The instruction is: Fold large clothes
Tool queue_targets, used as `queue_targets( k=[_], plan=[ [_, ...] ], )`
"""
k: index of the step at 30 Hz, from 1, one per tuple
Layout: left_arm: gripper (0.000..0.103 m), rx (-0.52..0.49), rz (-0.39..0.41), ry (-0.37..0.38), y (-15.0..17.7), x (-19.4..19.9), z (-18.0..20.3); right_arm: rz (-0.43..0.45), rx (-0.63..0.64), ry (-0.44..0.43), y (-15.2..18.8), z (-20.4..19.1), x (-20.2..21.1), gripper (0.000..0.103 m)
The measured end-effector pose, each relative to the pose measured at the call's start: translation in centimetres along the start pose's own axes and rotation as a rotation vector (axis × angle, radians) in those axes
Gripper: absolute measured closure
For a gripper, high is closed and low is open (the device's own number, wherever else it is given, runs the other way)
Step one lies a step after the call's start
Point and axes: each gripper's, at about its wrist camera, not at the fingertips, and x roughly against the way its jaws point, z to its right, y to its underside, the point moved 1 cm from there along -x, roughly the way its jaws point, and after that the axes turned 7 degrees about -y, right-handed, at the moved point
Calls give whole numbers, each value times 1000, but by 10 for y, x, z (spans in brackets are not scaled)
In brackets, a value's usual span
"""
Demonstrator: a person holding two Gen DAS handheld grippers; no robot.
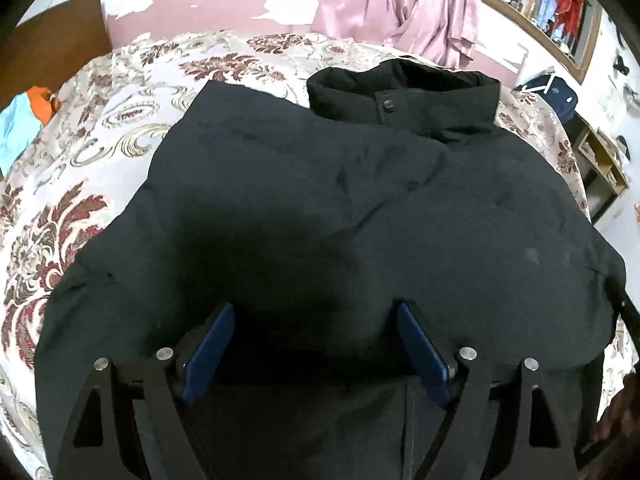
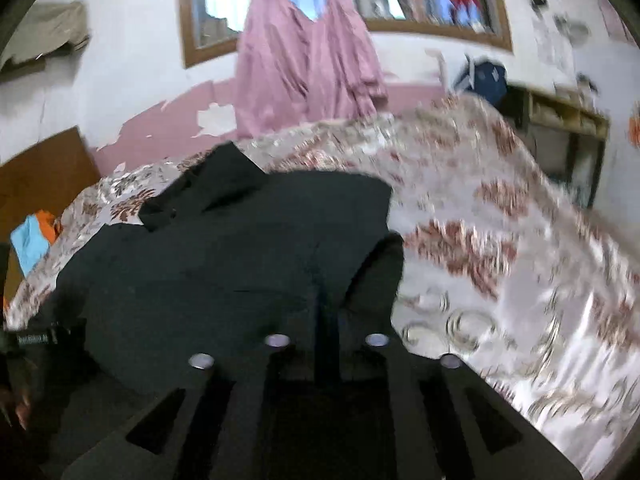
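A large black jacket point(image 1: 320, 200) lies spread on a floral bedspread point(image 1: 80, 184), its collar point(image 1: 404, 100) with a snap button at the far end. My left gripper point(image 1: 316, 312) hovers over the jacket's near part, its blue fingers point(image 1: 212, 348) wide apart and holding nothing. In the right wrist view the jacket point(image 2: 224, 264) fills the left and middle. My right gripper point(image 2: 326, 312) is shut on a raised fold of the jacket's right edge point(image 2: 376, 268), with the fingers pressed together. That view is blurred by motion.
Pink curtains point(image 1: 404, 4) hang at the far wall under a wood-framed window point(image 2: 440, 28). A blue and orange cloth point(image 1: 24, 120) lies at the bed's left edge. A wooden shelf unit point(image 2: 560, 136) and a dark blue bag point(image 2: 484, 80) stand at the right. A brown headboard point(image 1: 52, 40) stands at the far left.
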Motion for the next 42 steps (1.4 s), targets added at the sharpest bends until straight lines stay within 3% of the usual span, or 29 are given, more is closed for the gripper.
queue_targets(
  k=[2, 3, 5, 7, 11, 14, 18, 27, 32, 36, 38, 40, 42],
  plan=[
    [21, 23, 45, 49, -1, 15, 0, 48, -42, 5, -1, 7, 10, 46],
    [20, 32, 76, 78, -3, 22, 0, 74, -50, 0, 1, 13, 15, 43],
    [13, 29, 115, 108, -7, 30, 6, 137, -35, -17, 0, 7, 26, 43],
    [13, 11, 112, 108, -13, 26, 19, 141, 2, -52, 1, 1, 23, 43],
    [12, -2, 35, 114, -16, -3, 40, 51, 84, -103, 10, -23, -1, 43],
    [0, 4, 23, 95, -10, -23, 43, -60, 124, -76, 18, -31, -27, 43],
    [0, -57, 62, 93, -4, -36, 47, -99, 95, -92, 22, -24, -42, 43],
    [0, -148, -50, 34, -15, -61, 61, -141, 142, -46, 30, -30, -55, 42],
    [0, -141, -70, 68, -16, -58, 56, -140, 171, -11, 31, -35, -56, 40],
    [0, -45, -156, 120, -22, -40, 36, -120, 181, -4, 29, -38, -48, 34],
    [0, 41, -167, 124, -22, -26, 24, -83, 158, -17, 27, -36, -33, 20],
    [0, 124, -164, 98, -21, -8, 12, -46, 103, -39, 27, -31, -15, 13],
    [0, 181, -143, 64, -21, 12, 1, -34, 48, -66, 30, -27, 1, 12]
  ],
)
